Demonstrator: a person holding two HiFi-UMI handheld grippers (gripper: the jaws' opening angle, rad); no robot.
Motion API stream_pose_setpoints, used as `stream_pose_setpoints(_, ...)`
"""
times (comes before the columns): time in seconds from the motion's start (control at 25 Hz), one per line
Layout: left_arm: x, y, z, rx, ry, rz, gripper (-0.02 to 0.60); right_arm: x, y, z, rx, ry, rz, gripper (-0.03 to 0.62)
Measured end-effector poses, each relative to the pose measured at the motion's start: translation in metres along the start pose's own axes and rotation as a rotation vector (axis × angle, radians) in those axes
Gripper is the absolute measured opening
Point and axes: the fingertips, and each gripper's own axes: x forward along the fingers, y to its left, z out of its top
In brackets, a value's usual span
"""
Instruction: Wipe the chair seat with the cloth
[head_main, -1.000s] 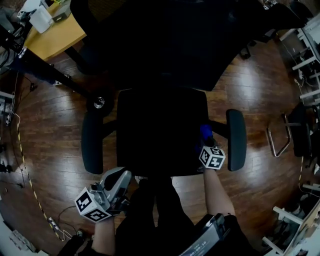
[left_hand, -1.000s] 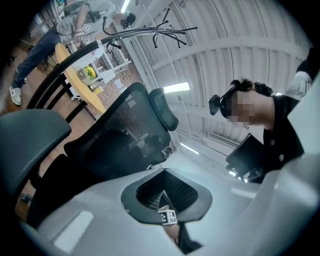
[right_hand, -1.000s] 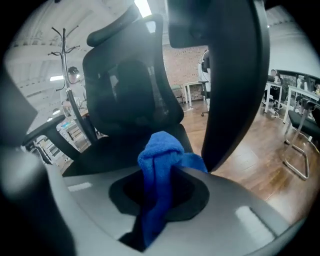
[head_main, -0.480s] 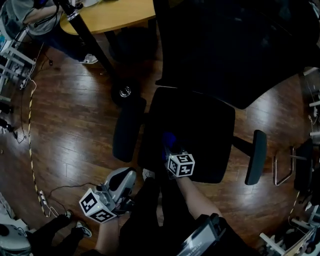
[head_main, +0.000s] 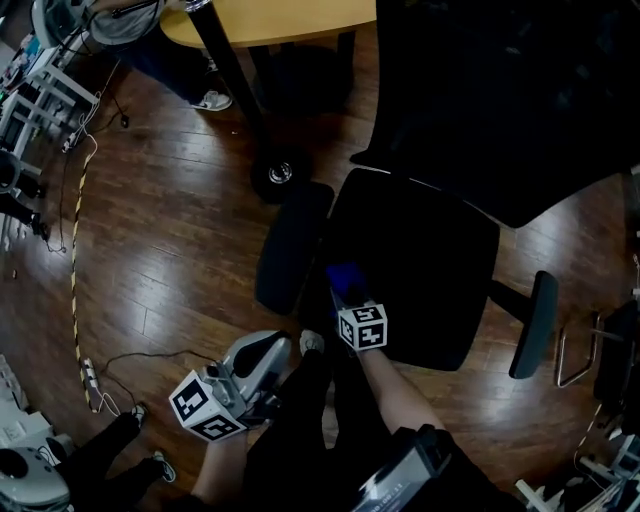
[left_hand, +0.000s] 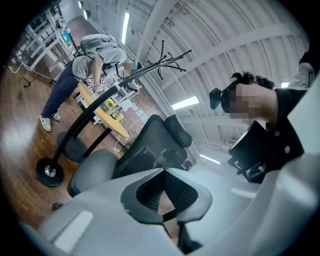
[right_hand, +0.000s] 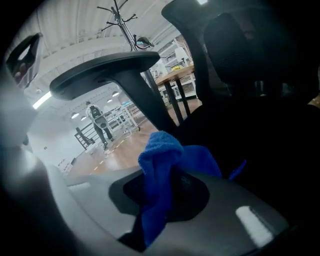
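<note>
The black office chair stands on a wooden floor, its seat (head_main: 420, 265) between the left armrest (head_main: 290, 245) and the right armrest (head_main: 533, 325). My right gripper (head_main: 351, 298) is at the seat's front left part, shut on a blue cloth (head_main: 346, 279) that rests on the seat. In the right gripper view the cloth (right_hand: 165, 165) bunches between the jaws, below the left armrest (right_hand: 105, 70) and beside the dark backrest (right_hand: 240, 50). My left gripper (head_main: 262, 352) hangs off the chair, lower left, jaws shut and empty, tips meeting (left_hand: 163, 171).
A coat stand's round base (head_main: 278, 172) sits just beyond the left armrest. A wooden table (head_main: 270, 20) and a person (head_main: 140, 25) are at the top. Cables (head_main: 75, 230) run along the left floor. A metal chair frame (head_main: 575, 350) stands at the right.
My right gripper has slid the cloth across the seat's front, from near the right armrest to near the left one. The head view has swung too. The left gripper stayed low.
</note>
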Motion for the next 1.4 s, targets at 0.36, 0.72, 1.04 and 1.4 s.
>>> stream_pose_setpoints(0.36, 0.048, -0.022, -0.018, -0.005, 0.103, -0.127, -0.006, -0.118, -0.146, -0.043, 0.215, -0.051, -0.363, 0.058)
stream_pose_setpoints(0.72, 0.115, -0.053, -0.05, -0.001, 0.229, -0.268, -0.006, -0.248, -0.236, -0.077, 0.295, -0.074, -0.586, 0.058)
stream_pose_setpoints(1.04, 0.122, -0.06, -0.054, 0.005, 0.258, -0.285, -0.006, -0.25, -0.237, -0.078, 0.308, -0.097, -0.555, 0.058)
stream_pose_setpoints(1.4, 0.089, -0.036, -0.024, 0.023, 0.147, -0.161, -0.006, -0.136, -0.108, -0.02, 0.109, -0.058, -0.223, 0.058)
